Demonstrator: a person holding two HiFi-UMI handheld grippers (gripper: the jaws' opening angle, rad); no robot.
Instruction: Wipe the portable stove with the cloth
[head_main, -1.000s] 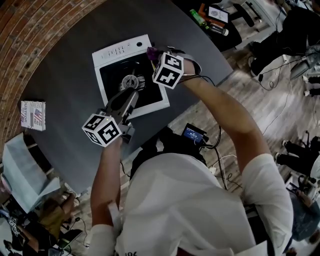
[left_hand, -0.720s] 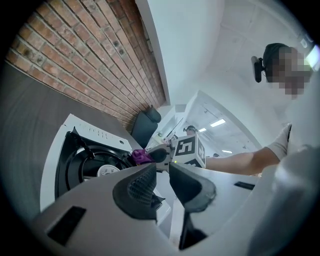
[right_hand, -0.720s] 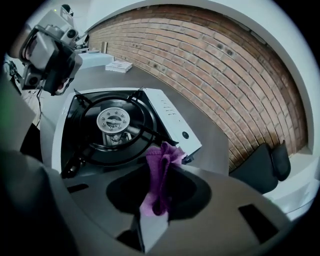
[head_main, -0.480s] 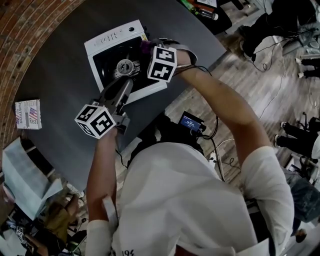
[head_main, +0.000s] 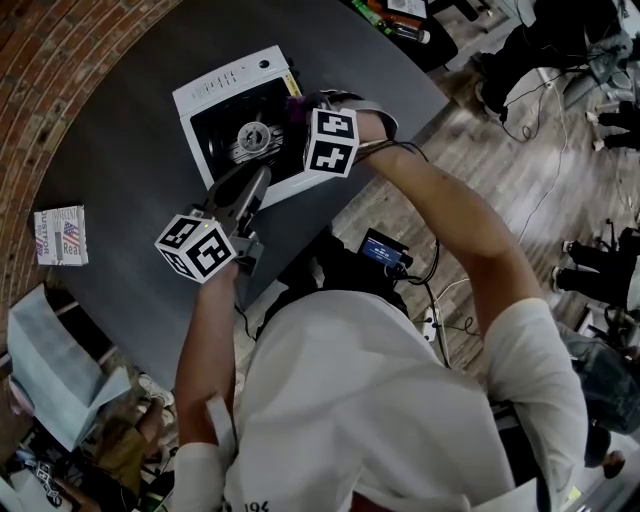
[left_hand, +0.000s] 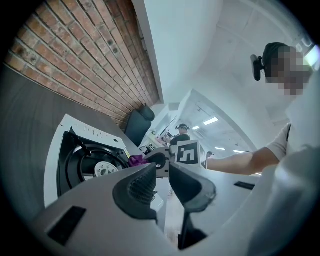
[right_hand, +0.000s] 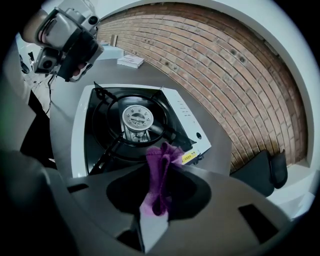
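The portable stove (head_main: 200, 92) is white with a black top and a round burner (head_main: 250, 138); it sits on the dark grey table. My right gripper (head_main: 298, 108) is shut on a purple cloth (head_main: 293, 102) at the stove's right edge, near the control strip. In the right gripper view the cloth (right_hand: 161, 170) bunches between the jaws above the stove (right_hand: 79, 131). My left gripper (head_main: 255, 185) hovers over the stove's near edge, jaws close together with nothing between them. The left gripper view shows the stove (left_hand: 54, 160), the cloth (left_hand: 135, 160) and my left gripper (left_hand: 162, 187).
A small printed box (head_main: 60, 236) lies on the table to the left. Bottles (head_main: 395, 25) stand at the table's far right edge. The table edge runs just right of the stove, with wooden floor beyond. A pale bag (head_main: 50, 360) sits by the lower left.
The head camera shifted a little. The right gripper stays at the stove's right edge with the cloth, and the left gripper stays over the near edge.
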